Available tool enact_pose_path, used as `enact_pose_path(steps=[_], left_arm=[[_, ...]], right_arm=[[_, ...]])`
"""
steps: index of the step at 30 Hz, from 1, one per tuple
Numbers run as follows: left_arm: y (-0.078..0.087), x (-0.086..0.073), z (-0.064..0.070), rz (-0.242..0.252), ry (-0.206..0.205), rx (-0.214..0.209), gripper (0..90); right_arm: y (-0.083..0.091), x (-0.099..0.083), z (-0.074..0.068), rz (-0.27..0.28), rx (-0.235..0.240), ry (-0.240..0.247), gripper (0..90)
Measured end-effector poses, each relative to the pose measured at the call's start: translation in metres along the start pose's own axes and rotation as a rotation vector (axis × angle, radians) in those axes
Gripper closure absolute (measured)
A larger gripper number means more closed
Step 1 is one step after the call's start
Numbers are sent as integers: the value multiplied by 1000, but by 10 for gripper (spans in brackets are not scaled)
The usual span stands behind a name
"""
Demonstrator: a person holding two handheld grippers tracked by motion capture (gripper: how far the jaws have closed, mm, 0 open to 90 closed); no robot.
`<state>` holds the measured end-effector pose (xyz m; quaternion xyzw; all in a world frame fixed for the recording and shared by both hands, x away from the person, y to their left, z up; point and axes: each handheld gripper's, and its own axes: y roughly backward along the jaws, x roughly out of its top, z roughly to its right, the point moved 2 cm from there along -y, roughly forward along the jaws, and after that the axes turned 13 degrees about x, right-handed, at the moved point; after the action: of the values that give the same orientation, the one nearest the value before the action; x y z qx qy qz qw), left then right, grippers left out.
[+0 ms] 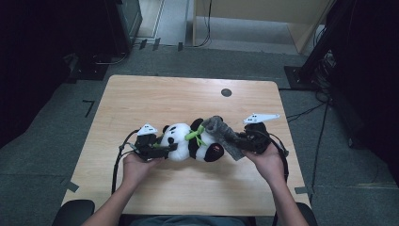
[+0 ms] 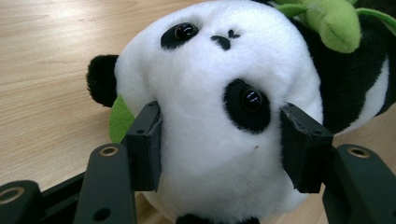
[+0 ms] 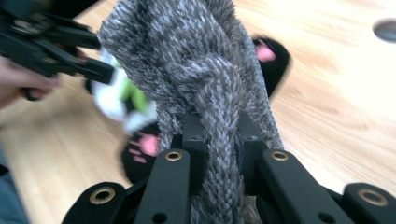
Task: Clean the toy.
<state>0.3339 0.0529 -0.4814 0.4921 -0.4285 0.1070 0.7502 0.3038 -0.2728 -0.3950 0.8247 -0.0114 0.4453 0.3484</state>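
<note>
My left gripper — jaws clamped on the white head of the panda plush | panda lies on its side mid-bench, green leaf at its neck | my right gripper — jaws pinched on the grey knitted cloth, which drapes over the panda's feet.

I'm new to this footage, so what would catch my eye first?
A plush panda lies mid-table on the wooden table, its white head clamped between the left tongs. The right tongs pinch a fuzzy grey knit cloth at the panda's feet end.
</note>
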Motion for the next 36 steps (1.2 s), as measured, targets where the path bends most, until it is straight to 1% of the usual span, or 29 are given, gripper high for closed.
enact_pose_path(steps=[1, 3, 4, 6, 7, 8, 10, 11, 12, 13, 14, 15, 19, 20, 22, 23, 25, 28, 29, 31, 32, 34, 36], left_arm=[[0, 0, 0, 0, 0, 0, 405], [0, 0, 0, -1, 2, 0, 406], [0, 0, 0, -1, 2, 0, 406], [0, 0, 0, -2, 5, -1, 406], [0, 0, 0, -3, 5, -2, 406], [0, 0, 0, -5, 2, -1, 407], [0, 0, 0, -7, 1, -2, 407], [0, 0, 0, -9, 5, -4, 408], [0, 0, 0, -12, 7, -5, 409], [-1, 0, 0, -13, 9, -7, 409], [-1, 0, 0, -13, 9, -7, 409], [-1, 0, 0, -12, 10, -8, 409], [0, -1, 0, -11, 9, -8, 408], [0, -1, 0, -10, 8, -7, 408], [0, -1, 0, -9, 6, -7, 407], [0, -1, 0, -8, 4, -7, 407], [0, -1, 0, -4, 0, -5, 407], [0, -1, 0, -2, 1, -5, 406], [0, -1, 0, -1, 1, -4, 406], [0, -1, 0, -1, 3, -3, 406], [0, -1, 0, -1, 4, -2, 406], [0, 0, 1, -1, 1, 2, 406], [0, 0, 1, 0, -1, 3, 406]], right_arm=[[-3, 2, -12, -1, 26, 26, 798], [-9, 2, -21, -12, 48, 43, 798], [-9, 2, -21, -12, 48, 43, 798], [-16, 0, -25, -27, 65, 53, 797], [-22, -2, -27, -44, 72, 54, 797], [-28, -5, -26, -55, 87, 50, 797], [-29, -6, -25, -55, 92, 51, 797], [-29, -8, -21, -65, 87, 58, 797], [-28, -9, -20, -69, 75, 54, 797], [-27, -11, -17, -68, 74, 49, 797], [-27, -11, -17, -68, 74, 49, 797], [-24, -14, -12, -65, 63, 32, 797], [-21, -17, -6, -63, 57, 16, 797], [-19, -18, -4, -73, 29, 16, 798], [-18, -20, 1, -86, 1, 4, 799], [-18, -20, 1, -86, 1, 4, 799], [-17, -22, 7, -96, -8, -20, 800], [-17, -24, 14, -117, -38, -29, 800], [-16, -24, 16, -121, -47, -46, 801], [-14, -24, 18, -115, -51, -56, 801], [-8, -19, 17, -79, -45, -51, 801], [-4, -12, 13, -39, -31, -42, 800], [-3, -3, 6, -4, -19, -16, 801]])
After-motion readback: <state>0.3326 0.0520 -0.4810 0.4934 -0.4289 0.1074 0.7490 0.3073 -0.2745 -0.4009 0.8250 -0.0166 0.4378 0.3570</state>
